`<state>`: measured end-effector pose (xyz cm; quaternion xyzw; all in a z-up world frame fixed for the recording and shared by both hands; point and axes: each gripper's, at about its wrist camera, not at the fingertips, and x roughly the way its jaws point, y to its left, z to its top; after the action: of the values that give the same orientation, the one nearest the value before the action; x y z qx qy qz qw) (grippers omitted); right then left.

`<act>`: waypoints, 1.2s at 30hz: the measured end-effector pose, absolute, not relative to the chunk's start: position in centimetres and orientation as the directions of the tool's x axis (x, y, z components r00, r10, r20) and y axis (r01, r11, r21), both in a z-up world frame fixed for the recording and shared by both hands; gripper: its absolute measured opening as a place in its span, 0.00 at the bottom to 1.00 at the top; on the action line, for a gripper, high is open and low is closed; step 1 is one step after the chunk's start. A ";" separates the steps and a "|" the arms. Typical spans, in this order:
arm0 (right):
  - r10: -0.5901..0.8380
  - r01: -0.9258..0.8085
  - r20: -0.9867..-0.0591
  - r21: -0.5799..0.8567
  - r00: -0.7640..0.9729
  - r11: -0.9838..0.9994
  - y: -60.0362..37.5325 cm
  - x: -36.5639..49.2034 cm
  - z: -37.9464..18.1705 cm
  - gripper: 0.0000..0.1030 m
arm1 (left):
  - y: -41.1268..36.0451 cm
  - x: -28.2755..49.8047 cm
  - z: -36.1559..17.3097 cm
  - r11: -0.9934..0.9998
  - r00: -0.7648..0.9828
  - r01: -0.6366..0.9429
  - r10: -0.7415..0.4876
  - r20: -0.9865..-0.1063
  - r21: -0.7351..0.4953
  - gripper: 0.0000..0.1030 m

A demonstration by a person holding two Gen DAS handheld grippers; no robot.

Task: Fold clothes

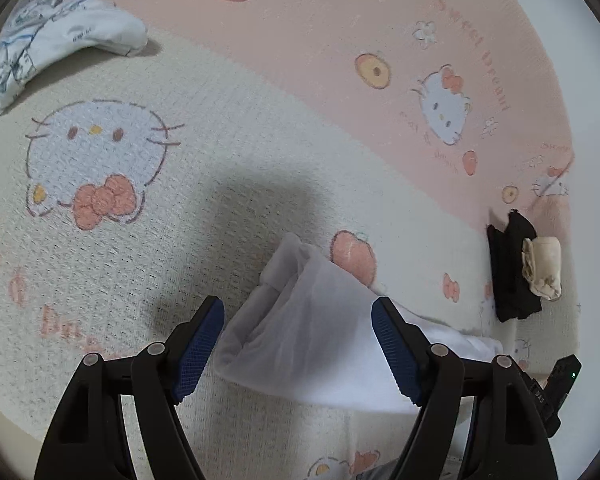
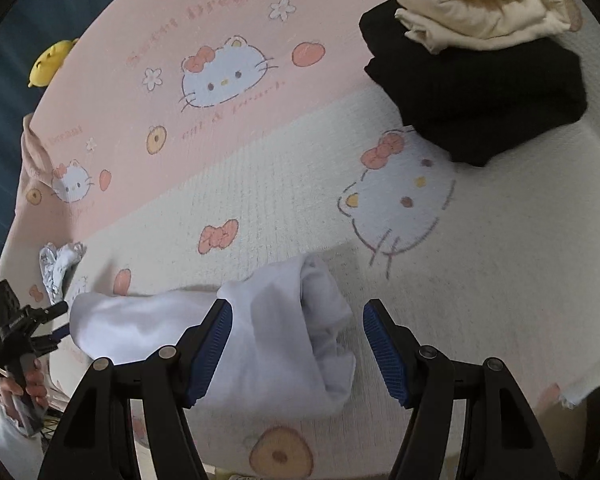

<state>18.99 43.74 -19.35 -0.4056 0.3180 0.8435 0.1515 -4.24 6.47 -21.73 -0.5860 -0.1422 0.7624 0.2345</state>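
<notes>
A white garment [image 1: 312, 344] lies bunched in a long fold on the cartoon-cat blanket [image 1: 220, 184]. My left gripper [image 1: 298, 350] hovers open above one end, its blue pads on either side of the cloth and apart from it. In the right wrist view the same white garment [image 2: 268, 340] runs from lower left to centre. My right gripper [image 2: 296, 352] is open over its rolled end, with its left pad [image 2: 212, 344] over the cloth. The left gripper [image 2: 24, 328] shows at the far left, held by a hand [image 2: 28, 388].
A black folded garment [image 2: 476, 88] with a cream folded one [image 2: 480, 4] on top sits at the blanket's far right; the black garment [image 1: 512, 268] also shows in the left wrist view. A crumpled white printed garment [image 1: 52, 36] lies at the far left. A yellow plush toy [image 2: 52, 60] sits beyond the blanket.
</notes>
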 end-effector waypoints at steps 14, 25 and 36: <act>0.046 -0.528 -0.841 0.296 -0.540 -0.796 42.8 16.8 -21.1 0.31 | 8.7 -5.7 -23.2 -0.819 -0.188 -0.247 0.565 -0.803 -0.518 0.54; -0.054 -0.555 -0.802 0.459 -0.595 -0.693 43.7 18.4 -21.0 0.16 | 9.5 -6.1 -23.8 -0.827 -0.217 -0.245 0.555 -0.803 -0.505 0.26; -0.138 -0.604 -0.766 0.591 -0.628 -0.535 44.8 20.6 -21.1 0.16 | 7.9 -4.6 -23.3 -0.878 -0.311 -0.197 0.478 -0.821 -0.436 0.15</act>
<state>20.62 44.76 -21.08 -0.4044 0.4584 0.7771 0.1500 -4.64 7.89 -23.29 -0.5475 -0.1283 0.7995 0.2110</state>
